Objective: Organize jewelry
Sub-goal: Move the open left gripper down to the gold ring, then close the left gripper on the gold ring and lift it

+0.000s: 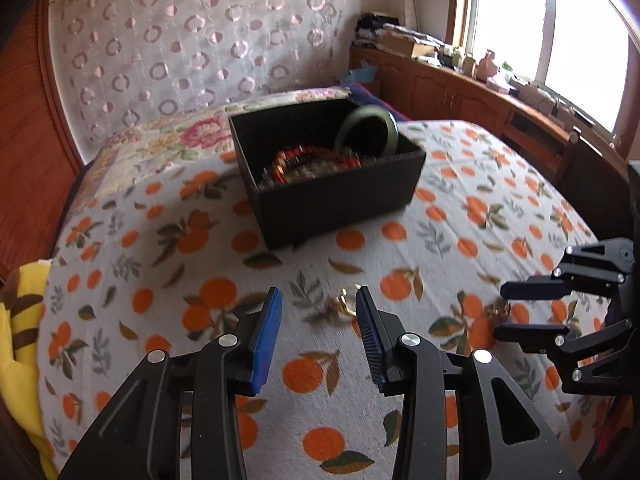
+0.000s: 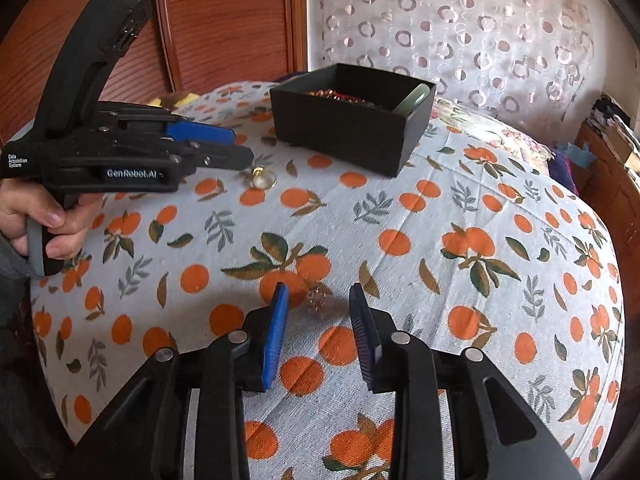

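At the top centre of my left wrist view sits the black box point(image 1: 332, 184) on the orange-print bedspread point(image 1: 168, 264), with a green bangle point(image 1: 366, 130) leaning against its far wall and red and dark beaded bracelets point(image 1: 312, 166) heaped inside. Low in that frame, my left hand-held gripper point(image 1: 318, 308) has its jaws spread wide and grips nothing; a small gold ring point(image 1: 347, 305) lies on the cloth just ahead of the right-hand blue pad, blurred. At the right edge, my right hand-held gripper point(image 1: 500, 310) comes in sideways, jaws apart, with a little gold piece point(image 1: 500, 311) near its tips; I cannot tell whether they touch.

In the right wrist view the same small piece point(image 2: 318, 300) lies on the cloth between the open blue pads at lower centre. At the left of that frame, the ring point(image 2: 264, 178) rests just beyond the other gripper's tips.
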The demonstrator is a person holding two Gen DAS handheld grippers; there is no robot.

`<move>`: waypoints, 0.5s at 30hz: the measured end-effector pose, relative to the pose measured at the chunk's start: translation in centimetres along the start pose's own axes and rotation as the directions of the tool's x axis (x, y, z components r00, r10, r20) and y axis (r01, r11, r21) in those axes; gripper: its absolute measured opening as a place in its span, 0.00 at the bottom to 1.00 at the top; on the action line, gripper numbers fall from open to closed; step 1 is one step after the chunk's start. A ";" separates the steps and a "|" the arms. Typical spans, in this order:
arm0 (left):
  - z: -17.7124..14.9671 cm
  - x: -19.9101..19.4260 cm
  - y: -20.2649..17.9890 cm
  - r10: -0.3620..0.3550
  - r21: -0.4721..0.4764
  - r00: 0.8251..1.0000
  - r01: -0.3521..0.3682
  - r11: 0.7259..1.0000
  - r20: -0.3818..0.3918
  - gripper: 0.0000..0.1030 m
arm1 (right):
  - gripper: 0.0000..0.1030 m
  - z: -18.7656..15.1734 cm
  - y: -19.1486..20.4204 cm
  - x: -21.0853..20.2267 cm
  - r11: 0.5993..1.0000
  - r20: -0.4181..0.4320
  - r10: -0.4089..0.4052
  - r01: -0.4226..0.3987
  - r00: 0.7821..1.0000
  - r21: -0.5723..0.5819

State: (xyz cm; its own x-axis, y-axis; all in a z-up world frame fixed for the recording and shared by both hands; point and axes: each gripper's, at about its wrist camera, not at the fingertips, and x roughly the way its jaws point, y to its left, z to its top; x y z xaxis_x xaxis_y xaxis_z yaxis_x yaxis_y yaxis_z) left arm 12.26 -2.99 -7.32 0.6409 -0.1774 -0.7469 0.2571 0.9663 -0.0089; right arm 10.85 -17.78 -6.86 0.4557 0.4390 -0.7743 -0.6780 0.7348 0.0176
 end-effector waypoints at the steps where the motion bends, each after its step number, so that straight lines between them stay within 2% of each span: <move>1: -0.2 0.2 -0.1 -0.002 0.003 1.000 0.002 1.000 -0.006 0.35 | 0.33 0.0 0.1 0.0 1.000 -0.001 -0.002 0.002 1.000 -0.005; 4: -0.5 0.5 -0.5 -0.008 0.007 1.000 0.008 1.000 -0.015 0.35 | 0.32 0.0 0.3 -0.1 1.000 0.002 -0.007 0.007 1.000 -0.023; 6: -0.6 0.6 -0.8 -0.011 0.010 1.000 0.011 1.000 -0.017 0.36 | 0.16 -0.1 0.3 -0.2 1.000 0.002 -0.007 0.007 1.000 -0.026; 10: -0.6 0.9 -1.3 -0.014 0.021 1.000 0.014 1.000 -0.023 0.42 | 0.16 -0.2 0.3 -0.3 1.000 0.004 -0.010 0.010 1.000 -0.025; 15: -0.3 1.6 -1.6 -0.012 0.024 0.999 0.013 1.000 -0.031 0.42 | 0.16 -0.3 0.3 -0.4 1.000 0.004 -0.010 0.010 1.000 -0.025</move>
State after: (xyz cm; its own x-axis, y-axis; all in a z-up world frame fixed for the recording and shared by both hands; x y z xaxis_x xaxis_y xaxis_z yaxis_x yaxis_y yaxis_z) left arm 12.67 -4.73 -8.70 0.6149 -0.1835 -0.7670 0.2828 0.9592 -0.0028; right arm 10.32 -17.85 -6.76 0.4652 0.4337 -0.7717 -0.6876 0.7261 -0.0064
